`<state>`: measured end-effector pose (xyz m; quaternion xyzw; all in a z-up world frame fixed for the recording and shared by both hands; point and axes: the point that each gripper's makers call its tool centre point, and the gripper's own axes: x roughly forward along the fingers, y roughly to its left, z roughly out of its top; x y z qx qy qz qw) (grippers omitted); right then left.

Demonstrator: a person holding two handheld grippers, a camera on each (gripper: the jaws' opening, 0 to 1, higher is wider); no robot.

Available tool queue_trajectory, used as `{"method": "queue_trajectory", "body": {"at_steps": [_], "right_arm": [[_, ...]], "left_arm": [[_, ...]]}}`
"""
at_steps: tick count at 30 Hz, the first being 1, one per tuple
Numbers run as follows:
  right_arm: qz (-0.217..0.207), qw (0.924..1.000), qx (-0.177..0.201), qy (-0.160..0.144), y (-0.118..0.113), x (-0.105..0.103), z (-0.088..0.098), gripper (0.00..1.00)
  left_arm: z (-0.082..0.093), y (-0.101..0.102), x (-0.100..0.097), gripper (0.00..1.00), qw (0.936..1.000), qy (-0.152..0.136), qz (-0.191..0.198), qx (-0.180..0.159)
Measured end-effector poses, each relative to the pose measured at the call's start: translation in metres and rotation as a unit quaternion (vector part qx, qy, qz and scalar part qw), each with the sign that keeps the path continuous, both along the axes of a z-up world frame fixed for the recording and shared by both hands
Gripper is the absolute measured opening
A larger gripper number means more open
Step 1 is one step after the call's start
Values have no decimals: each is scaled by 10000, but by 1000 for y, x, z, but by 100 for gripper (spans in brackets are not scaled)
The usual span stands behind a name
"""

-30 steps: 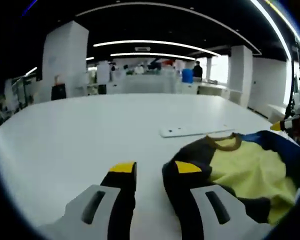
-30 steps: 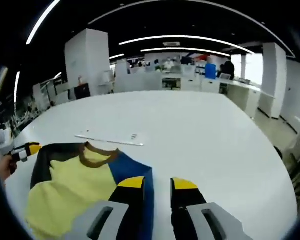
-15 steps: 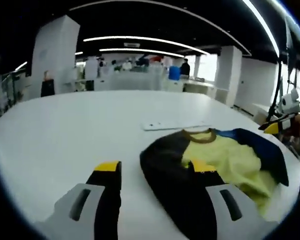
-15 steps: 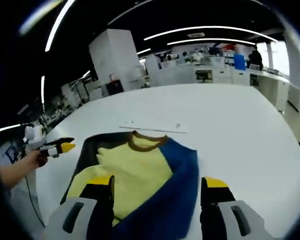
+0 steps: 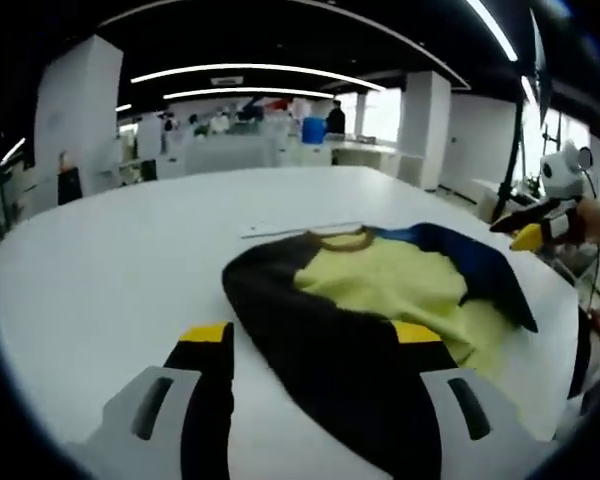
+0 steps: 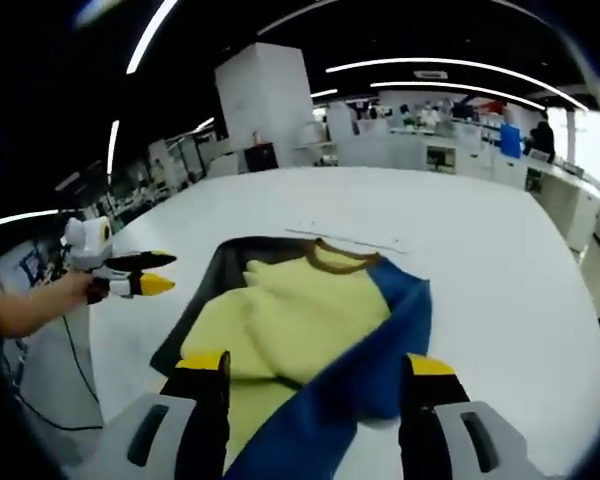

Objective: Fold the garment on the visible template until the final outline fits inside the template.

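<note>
Left gripper view: looking along the left hand-held gripper at the garment lying on the white worktop, collar pointing away toward a thin white strip at its far edge. Running its long axis away from the camera, dark sleeve side spreading between and over the right jaw. Standing wide apart, both jaws, apparently gripping nothing; cannot tell whether the right jaw is touching cloth. Showing at the right edge, the other hand-held gripper hovering just off the blue side.

Right gripper view: facing the same garment from the blue side, blue sleeve trailing down between the jaws of the right hand-held gripper. Gaping wide, clamping nothing visibly. Hanging at the left, the left hand-held gripper, just beside the dark edge, tips close together.
</note>
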<state>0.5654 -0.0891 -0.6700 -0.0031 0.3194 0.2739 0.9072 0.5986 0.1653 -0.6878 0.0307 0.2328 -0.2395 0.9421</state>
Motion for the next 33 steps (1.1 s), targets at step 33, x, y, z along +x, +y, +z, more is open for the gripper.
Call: {"method": "queue_trajectory", "body": {"at_steps": [33], "right_arm": [[-178, 9988, -452, -36, 15, -94, -54, 37]], "left_arm": [[-58, -9, -91, 43, 9959, 423, 380, 699]]}}
